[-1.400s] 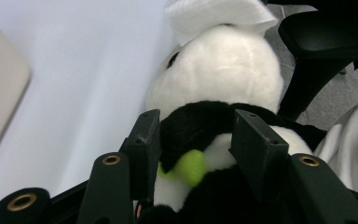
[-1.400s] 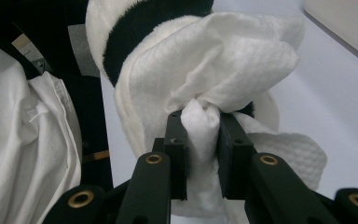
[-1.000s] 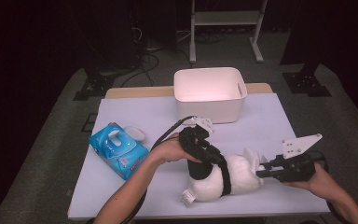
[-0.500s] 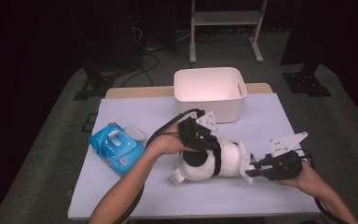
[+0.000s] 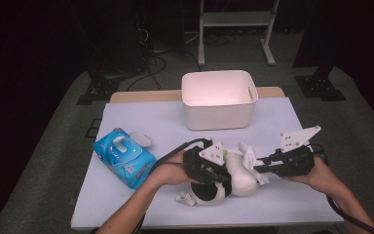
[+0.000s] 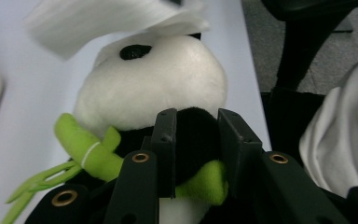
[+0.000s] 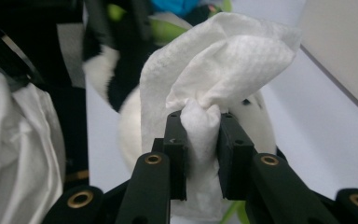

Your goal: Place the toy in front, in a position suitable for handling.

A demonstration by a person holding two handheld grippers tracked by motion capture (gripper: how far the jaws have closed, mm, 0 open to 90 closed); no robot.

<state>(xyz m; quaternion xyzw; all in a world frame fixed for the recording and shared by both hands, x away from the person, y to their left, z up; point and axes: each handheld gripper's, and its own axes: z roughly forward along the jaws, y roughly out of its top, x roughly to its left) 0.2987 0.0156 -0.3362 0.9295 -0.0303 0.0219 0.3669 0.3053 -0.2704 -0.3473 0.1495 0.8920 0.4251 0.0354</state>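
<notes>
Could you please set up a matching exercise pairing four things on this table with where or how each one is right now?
Things:
1. panda plush toy
2. white wipe
3. blue wipes pack
4. white bin

States:
A. at the table's far edge
B. pinched in the right claw
C. lying at the table's left
D. gripped by the left claw

Pairs: 1-D, 2-B, 3-C, 4-A

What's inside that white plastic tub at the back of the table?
The white plastic tub shows bare pale inner walls and nothing sticking up inside. Its near wall hides the floor of the tub, so something flat could lie there unseen.
</notes>
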